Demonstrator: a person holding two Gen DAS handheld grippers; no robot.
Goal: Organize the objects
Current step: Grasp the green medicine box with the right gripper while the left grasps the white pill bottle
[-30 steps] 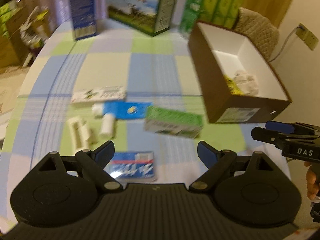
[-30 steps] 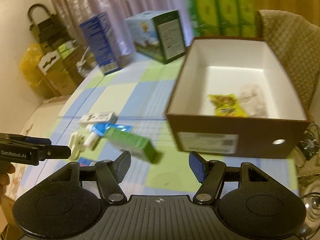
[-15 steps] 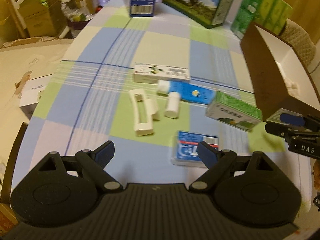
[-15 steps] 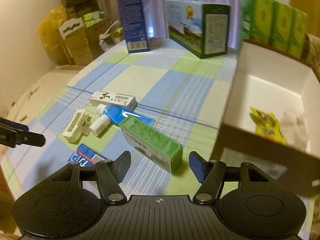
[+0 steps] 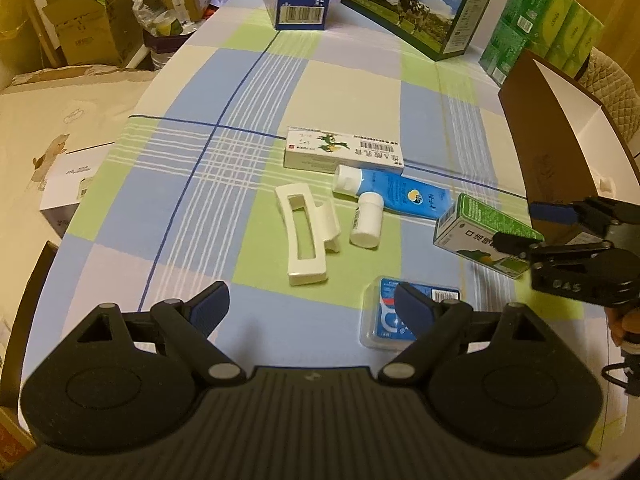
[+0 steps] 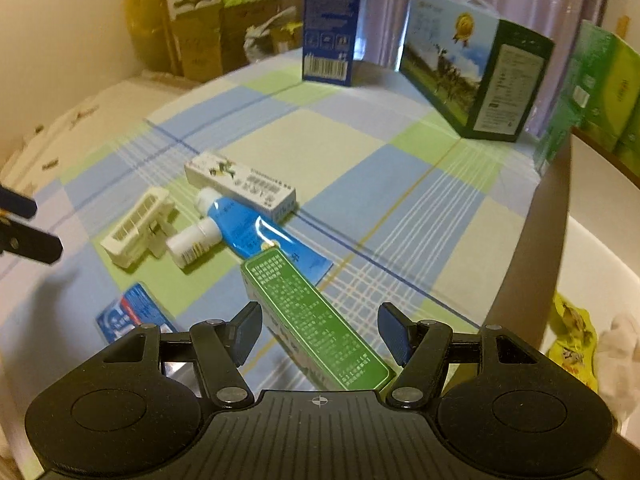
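The right tongs (image 6: 320, 338) are hanging with their jaws apart, straddling the near end of the green carton (image 6: 316, 320) without touching it; that carton is lying flat on the checked desk (image 6: 304, 148), its far end resting on the tail of the blue tube (image 6: 256, 232). The left tongs (image 5: 310, 308) are also standing apart and holding nothing, hovering above the desk with the dental floss pack (image 5: 394, 314) just under their right finger.

As for progress, the open cardboard box (image 6: 532, 216) at 3 o'clock in the right wrist view is already holding a yellow packet (image 6: 574, 336) and a white crumpled thing (image 6: 620, 344), so only a small part looks sorted. Most is waiting on the desk: the white carton (image 5: 344, 154) at 12 o'clock of the cluster, the blue tube just below it, the small white bottle (image 5: 367, 224) touching the tube, the white hair claw (image 5: 306, 240) at 9 o'clock, the floss pack at 6 o'clock and the green carton at 3 o'clock. The green carton seems to be the next one going in.
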